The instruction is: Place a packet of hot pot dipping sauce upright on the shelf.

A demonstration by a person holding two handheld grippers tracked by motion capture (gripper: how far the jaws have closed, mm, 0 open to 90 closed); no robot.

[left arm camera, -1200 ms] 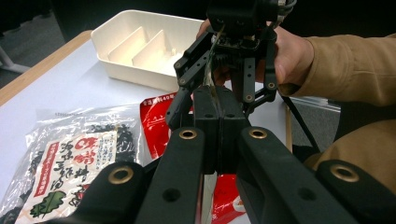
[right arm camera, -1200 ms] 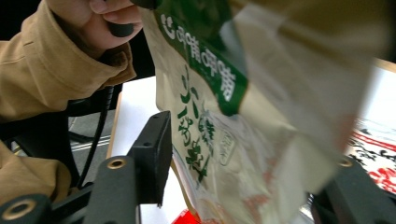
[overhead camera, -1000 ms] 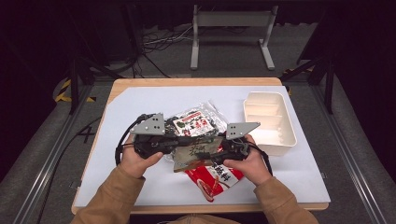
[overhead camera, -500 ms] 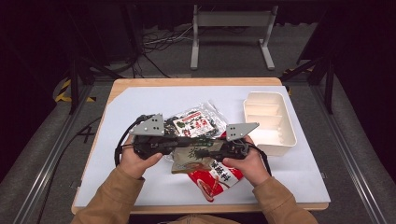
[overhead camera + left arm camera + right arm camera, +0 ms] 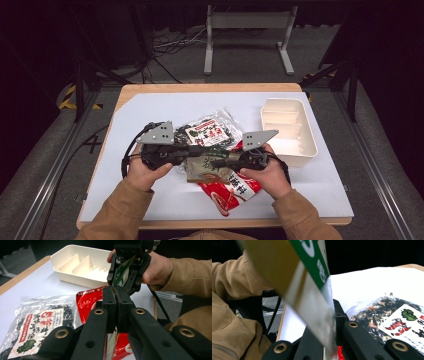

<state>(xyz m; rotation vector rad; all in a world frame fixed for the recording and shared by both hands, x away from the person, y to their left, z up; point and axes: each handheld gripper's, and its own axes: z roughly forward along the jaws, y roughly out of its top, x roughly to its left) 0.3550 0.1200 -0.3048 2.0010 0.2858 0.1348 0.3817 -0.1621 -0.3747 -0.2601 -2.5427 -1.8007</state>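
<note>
Your left gripper (image 5: 196, 151) and right gripper (image 5: 223, 162) both pinch the green packet (image 5: 209, 165), the right's jaws having just closed on it. You hold it above the worktop's (image 5: 150, 107) middle, over the red packet (image 5: 230, 187).

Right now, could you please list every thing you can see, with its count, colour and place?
Green-and-tan packet: one, held between both grippers above the table.
Red packet: one, red with white print, flat under the held packet.
Clear bag of dark dried food: one, white-and-red label, table middle.
Divided tray: one, cream, nothing in it, table's right side.
Table: one, wood edge under a white sheet.
Metal stand: one, grey, on the floor beyond.
Left gripper: black, shut on the packet.
Right gripper: black, jaws just closing onto the same packet.
Sleeves: two, tan.
</note>
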